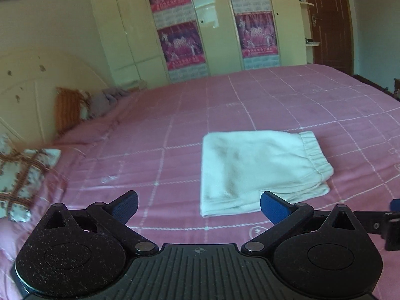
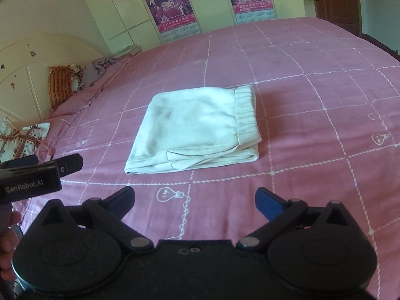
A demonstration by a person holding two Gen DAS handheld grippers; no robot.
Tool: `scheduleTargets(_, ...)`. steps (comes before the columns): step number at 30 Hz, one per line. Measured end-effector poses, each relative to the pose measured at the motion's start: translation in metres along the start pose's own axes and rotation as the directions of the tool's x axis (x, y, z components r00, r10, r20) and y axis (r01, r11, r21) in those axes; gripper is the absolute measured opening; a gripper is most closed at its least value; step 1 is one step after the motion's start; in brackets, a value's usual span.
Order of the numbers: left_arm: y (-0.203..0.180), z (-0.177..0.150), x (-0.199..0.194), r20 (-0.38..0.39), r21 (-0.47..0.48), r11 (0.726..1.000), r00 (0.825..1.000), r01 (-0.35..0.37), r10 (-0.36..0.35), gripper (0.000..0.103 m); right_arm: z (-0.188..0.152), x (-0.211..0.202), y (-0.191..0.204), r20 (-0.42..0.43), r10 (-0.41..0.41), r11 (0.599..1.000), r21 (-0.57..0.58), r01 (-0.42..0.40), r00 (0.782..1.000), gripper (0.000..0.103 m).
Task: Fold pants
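The pants (image 2: pixel 195 127) lie folded into a compact rectangle on the bed (image 2: pixel 312 87), ahead of both grippers and touched by neither. In the right wrist view the bundle sits beyond the right gripper (image 2: pixel 193 201), centred between the lines of its two fingers, with a strip of bare cover between the fingertips and the nearest folded edge. In the left wrist view the pants (image 1: pixel 260 170) lie ahead and to the right of the left gripper (image 1: pixel 198 206), whose right finger (image 1: pixel 275 206) overlaps the bundle's near edge in the picture; whether it is above the cloth or short of it cannot be told.

Both grippers stand with their fingers spread wide and nothing between them. The blue pads face inward over pink cover alone.

The pants are pale, off-white to light grey-green, of soft cloth. The gathered elastic waistband (image 2: pixel 246 110) runs along the right side of the bundle. The near edge shows several stacked layers, and the left edge is a smooth fold. The top surface is fairly flat, with faint darker smudges.

The bed is covered in pink cloth with a white grid and small light-bulb drawings (image 2: pixel 172 195). Patterned pillows (image 2: pixel 25 137) lie at the left by a cream headboard (image 2: pixel 22 75). Beyond the bed stands a pale wardrobe (image 1: pixel 130 25) with magenta posters (image 1: pixel 182 45), and a brown door (image 1: pixel 330 22) is at the far right. Part of the left gripper's body shows at the left edge of the right wrist view, beside a person's fingers (image 2: pixel 8 245).
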State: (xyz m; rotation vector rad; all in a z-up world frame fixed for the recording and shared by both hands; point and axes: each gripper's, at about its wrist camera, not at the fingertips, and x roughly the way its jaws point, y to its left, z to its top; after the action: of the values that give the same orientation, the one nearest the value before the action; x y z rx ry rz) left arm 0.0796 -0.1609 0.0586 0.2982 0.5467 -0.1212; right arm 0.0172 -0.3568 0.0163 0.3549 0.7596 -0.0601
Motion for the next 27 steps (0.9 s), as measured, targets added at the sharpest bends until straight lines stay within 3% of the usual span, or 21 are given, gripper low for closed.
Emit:
scheduleTargets(4, 0.013, -0.002, -0.033, -0.004, -0.059, 0.997, 0.999, 0.043, -0.044, 0.103, -0.005, -0.034, 0.009, 0.016, -0.031, 0.999, 0.019, 0.030, 0.999, 0.103)
scheduleTargets(8, 0.019, -0.008, -0.061, 0.007, -0.074, 0.996, 0.999, 0.040, -0.040, 0.103, -0.019, -0.072, 0.023, 0.121, -0.062, 0.995, -0.065, 0.070, 0.991, 0.103)
scheduleTargets(13, 0.023, -0.022, -0.090, 0.013, -0.093, 0.995, 0.999, 0.043, -0.042, 0.103, -0.038, -0.113, 0.041, 0.243, -0.109, 0.978, -0.147, 0.147, 0.964, 0.103)
scheduleTargets(18, 0.020, -0.038, -0.108, 0.005, -0.099, 0.994, 0.999, 0.042, -0.042, 0.103, -0.059, -0.136, 0.055, 0.368, -0.188, 0.943, -0.191, 0.272, 0.911, 0.103)
scheduleTargets(20, 0.017, -0.045, -0.114, -0.005, -0.100, 0.994, 0.999, 0.045, -0.046, 0.103, -0.063, -0.140, 0.055, 0.383, -0.198, 0.941, -0.183, 0.285, 0.902, 0.103)
scheduleTargets(27, 0.008, -0.051, -0.130, -0.002, -0.120, 0.990, 0.998, 0.068, -0.069, 0.103, -0.065, -0.144, 0.048, 0.375, -0.198, 0.952, -0.146, 0.268, 0.906, 0.103)
